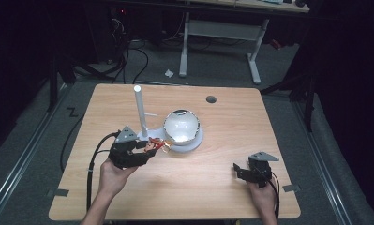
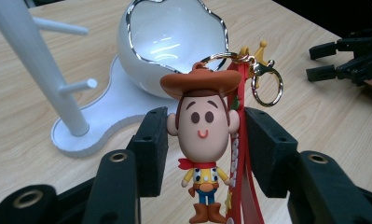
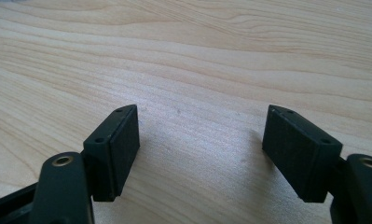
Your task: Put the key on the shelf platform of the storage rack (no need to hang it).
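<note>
While the left hand-held gripper (image 2: 202,135) is clenched on the cowboy keychain (image 2: 203,140), with its pads pressing the figure's head from both sides, the relation that decides the coming move is where the white stand (image 1: 141,112) lies from that grip: in the high view it rises just beyond and slightly to the right of the gripper's tip, near but not touching, and in the left gripper view its post leans up at the left with two short pegs (image 2: 79,86) sticking out sideways toward the figure. The keychain's long axis runs along the gripper's own, hat pointing forward and boots back between the jaws, so the gold ring (image 2: 266,87) and clasp lead the way, ahead of the pads and a little to the right, with the red strap (image 2: 239,172) trailing back beside the figure. Just behind the ring sits the white bowl (image 2: 172,44) with its silvered rim, sharing the stand's base. My judgement is that the ring has to travel left across the bowl's front to meet a peg. The right hand-held gripper (image 3: 200,149) rests well apart at the near right of the worktop (image 1: 222,187), jaws spread and nothing between them, so the left hand is plainly the nearer one
</note>
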Demonstrator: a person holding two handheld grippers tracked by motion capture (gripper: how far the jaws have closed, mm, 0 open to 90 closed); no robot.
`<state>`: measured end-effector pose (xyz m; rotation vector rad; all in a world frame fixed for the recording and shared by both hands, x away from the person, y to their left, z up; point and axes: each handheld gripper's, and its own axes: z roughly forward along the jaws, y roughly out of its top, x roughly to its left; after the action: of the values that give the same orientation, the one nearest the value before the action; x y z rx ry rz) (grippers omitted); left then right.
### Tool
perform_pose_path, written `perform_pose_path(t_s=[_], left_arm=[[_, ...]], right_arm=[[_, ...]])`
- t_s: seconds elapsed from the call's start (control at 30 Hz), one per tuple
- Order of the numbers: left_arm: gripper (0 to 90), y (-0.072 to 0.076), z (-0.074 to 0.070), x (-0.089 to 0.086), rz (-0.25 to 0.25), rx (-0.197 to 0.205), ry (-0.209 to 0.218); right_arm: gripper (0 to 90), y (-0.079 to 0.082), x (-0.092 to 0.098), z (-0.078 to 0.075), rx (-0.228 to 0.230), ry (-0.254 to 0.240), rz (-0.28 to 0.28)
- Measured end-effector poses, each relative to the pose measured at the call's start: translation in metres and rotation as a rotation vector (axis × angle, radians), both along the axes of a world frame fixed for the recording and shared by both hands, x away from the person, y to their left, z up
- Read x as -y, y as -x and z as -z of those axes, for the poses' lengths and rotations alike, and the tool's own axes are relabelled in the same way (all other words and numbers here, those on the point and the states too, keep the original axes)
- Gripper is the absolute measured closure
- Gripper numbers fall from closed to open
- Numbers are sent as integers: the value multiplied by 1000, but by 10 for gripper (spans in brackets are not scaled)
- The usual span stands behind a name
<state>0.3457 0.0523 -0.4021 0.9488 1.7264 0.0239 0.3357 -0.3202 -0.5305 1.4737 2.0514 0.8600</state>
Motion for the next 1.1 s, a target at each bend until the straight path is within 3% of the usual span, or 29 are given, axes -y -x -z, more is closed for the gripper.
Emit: perform_pose_path(t_s=[0.4, 0.67, 1.1], left_arm=[[526, -13, -12, 17, 43, 0, 20], [526, -26, -20, 30, 38, -19, 37], [526, -49, -19, 51, 45, -29, 3]], right_arm=[[276, 0, 0, 0, 0, 0, 0], [275, 0, 0, 0, 0, -2, 0], [275, 0, 0, 0, 0, -1, 0]])
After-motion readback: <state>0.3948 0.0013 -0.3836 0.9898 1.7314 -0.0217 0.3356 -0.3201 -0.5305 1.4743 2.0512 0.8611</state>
